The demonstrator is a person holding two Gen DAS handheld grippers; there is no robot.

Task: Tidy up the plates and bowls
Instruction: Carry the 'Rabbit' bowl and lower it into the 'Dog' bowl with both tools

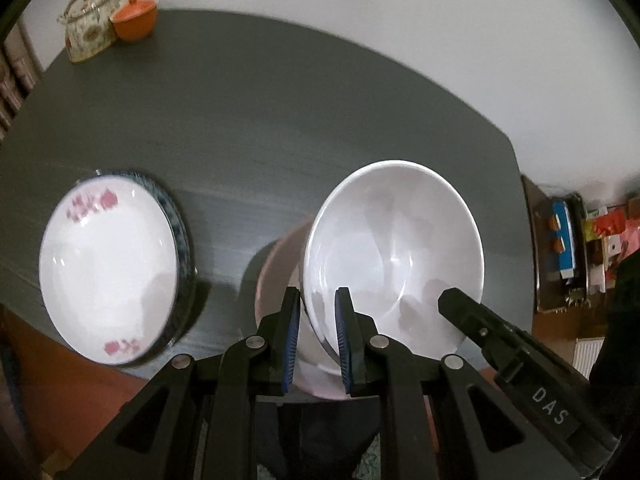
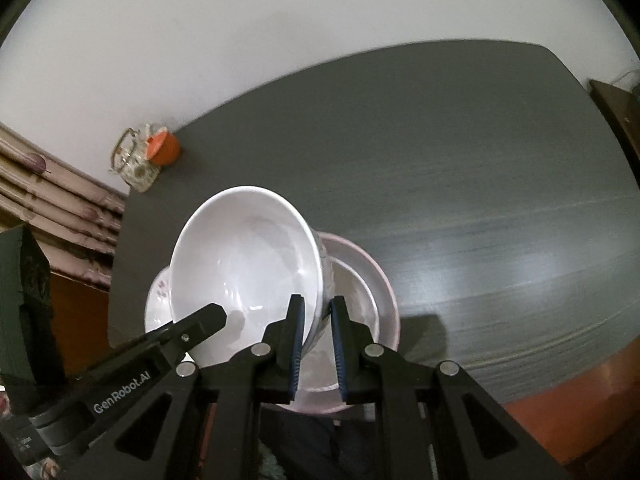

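A large white bowl [image 1: 394, 252] is held above the dark grey table by both grippers. My left gripper [image 1: 318, 336] is shut on its left rim; the bowl also shows in the right wrist view [image 2: 244, 264], where my right gripper [image 2: 318, 340] is shut on its right rim. Under the bowl sits a pinkish bowl [image 1: 280, 276], seen in the right wrist view [image 2: 360, 280] with a smaller white bowl inside. A white plate with pink flowers [image 1: 106, 266] lies on a blue-rimmed plate at the left; it shows in the right wrist view [image 2: 158, 300] too.
A floral teapot [image 1: 88, 24] and an orange cup [image 1: 134, 18] stand at the table's far left corner. The table [image 1: 300, 120] stands against a white wall. A cluttered shelf [image 1: 576, 240] is off the right edge.
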